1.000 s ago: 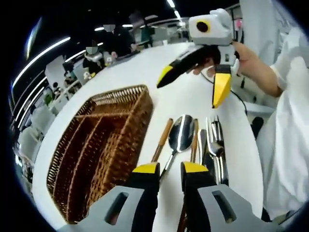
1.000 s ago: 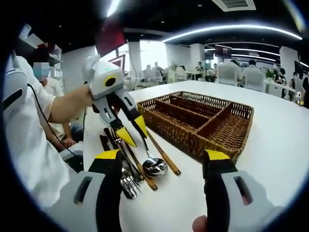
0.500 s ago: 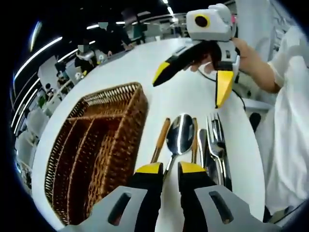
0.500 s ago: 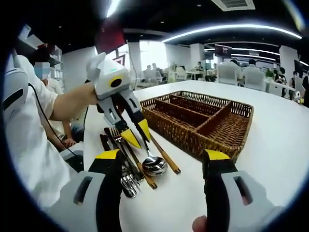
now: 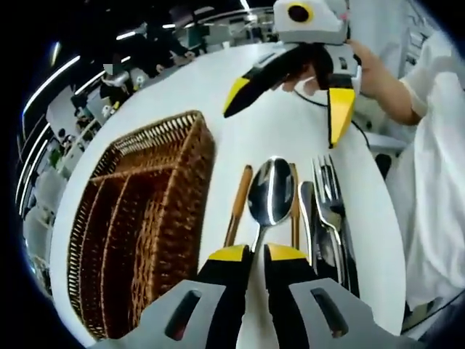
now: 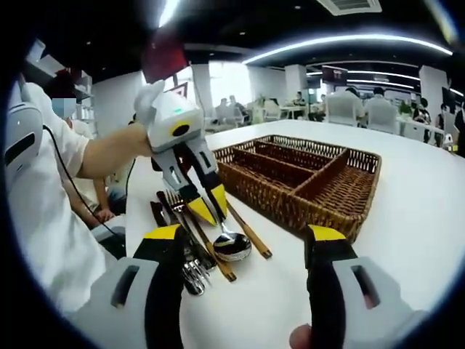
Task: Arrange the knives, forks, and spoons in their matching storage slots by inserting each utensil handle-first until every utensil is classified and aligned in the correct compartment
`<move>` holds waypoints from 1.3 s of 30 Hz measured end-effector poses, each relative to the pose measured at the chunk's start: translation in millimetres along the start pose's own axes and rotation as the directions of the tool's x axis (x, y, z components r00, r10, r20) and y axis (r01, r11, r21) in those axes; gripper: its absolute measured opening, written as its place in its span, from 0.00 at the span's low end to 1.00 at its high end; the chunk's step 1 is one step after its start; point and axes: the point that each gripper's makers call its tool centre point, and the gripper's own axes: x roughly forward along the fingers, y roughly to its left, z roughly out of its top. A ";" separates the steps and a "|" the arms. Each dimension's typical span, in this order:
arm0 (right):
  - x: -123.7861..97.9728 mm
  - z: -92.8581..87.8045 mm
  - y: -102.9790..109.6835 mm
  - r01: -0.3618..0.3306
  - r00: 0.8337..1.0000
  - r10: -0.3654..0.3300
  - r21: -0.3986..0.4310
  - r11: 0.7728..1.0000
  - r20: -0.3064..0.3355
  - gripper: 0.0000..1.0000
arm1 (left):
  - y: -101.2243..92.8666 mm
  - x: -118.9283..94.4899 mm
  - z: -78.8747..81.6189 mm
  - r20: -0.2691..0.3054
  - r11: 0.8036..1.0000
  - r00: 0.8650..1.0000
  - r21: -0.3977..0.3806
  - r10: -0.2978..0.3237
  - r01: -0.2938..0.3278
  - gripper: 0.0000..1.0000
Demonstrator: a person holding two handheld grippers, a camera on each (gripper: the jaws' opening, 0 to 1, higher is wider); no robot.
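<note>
Left gripper (image 5: 248, 253), left gripper view: the yellow-tipped jaws stand nearly together, a narrow gap between them, poised over the handle of the spoon (image 5: 270, 193); whether they pinch the handle cannot be told. In the right gripper view the same gripper (image 6: 206, 206) points down at the cutlery, its tips close together above the spoon (image 6: 232, 246).

Right gripper (image 6: 245, 233), right gripper view: the jaws stand wide apart and hold nothing. In the left gripper view it (image 5: 287, 109) hangs above the far end of the cutlery with jaws spread, held by a hand (image 5: 367, 67).

Cutlery: the spoon lies bowl away from the left gripper, between two wooden-handled pieces (image 5: 237, 206); forks (image 5: 327, 200) and further steel pieces lie just beside these, toward the person's edge of the white table (image 5: 283, 131).

Wicker tray (image 5: 142, 233): it stands on the table beside the cutlery, apart from it, divided into long compartments and one cross compartment; no utensil shows inside it (image 6: 305, 177).
</note>
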 end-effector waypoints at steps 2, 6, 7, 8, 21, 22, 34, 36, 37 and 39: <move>-0.1 0.0 0.3 -0.002 1.000 0.002 -0.001 1.000 0.000 0.69 | 0.5 0.9 -0.2 -0.009 1.000 1.000 0.006 -0.002 0.002 0.07; -0.2 -0.7 -0.3 -0.001 1.000 0.001 0.001 1.000 0.000 0.69 | 1.1 2.0 -1.8 -0.028 1.000 1.000 0.016 -0.012 0.013 0.07; -0.3 -1.0 -0.4 -0.001 1.000 0.001 0.002 1.000 0.000 0.69 | 1.6 2.3 -2.3 -0.034 1.000 0.999 0.017 -0.014 0.014 0.06; -0.4 -1.1 -0.3 -0.001 1.000 0.001 0.003 1.000 0.001 0.69 | 1.6 2.5 -2.4 -0.036 1.000 0.999 0.018 -0.016 0.017 0.06; 0.5 -3.2 -0.5 -0.008 1.000 0.008 0.016 1.000 0.004 0.69 | -0.8 4.4 -0.5 -0.052 0.998 0.997 0.024 -0.056 0.058 0.04; 0.7 -3.1 -0.3 -0.010 1.000 0.010 0.015 1.000 0.004 0.69 | -1.4 4.5 -0.4 -0.055 0.998 0.997 0.024 -0.060 0.061 0.03; 2.3 -3.7 1.8 -0.016 1.000 0.016 0.021 1.000 0.006 0.69 | -3.2 2.3 -3.2 -0.072 0.998 0.995 0.021 -0.063 0.064 0.02; 2.4 -2.3 2.5 -0.019 1.000 0.018 0.018 1.000 0.012 0.69 | -4.2 1.6 -3.7 -0.076 0.998 0.995 0.025 -0.062 0.064 0.02; 2.3 -1.9 2.8 -0.019 1.000 0.019 0.019 1.000 0.014 0.69 | -4.1 1.1 -3.6 -0.076 0.998 0.995 0.027 -0.060 0.062 0.02; 2.0 -0.6 3.6 -0.022 1.000 0.021 0.018 1.000 0.019 0.69 | -3.5 -0.7 -3.5 -0.076 0.998 0.996 0.029 -0.055 0.058 0.02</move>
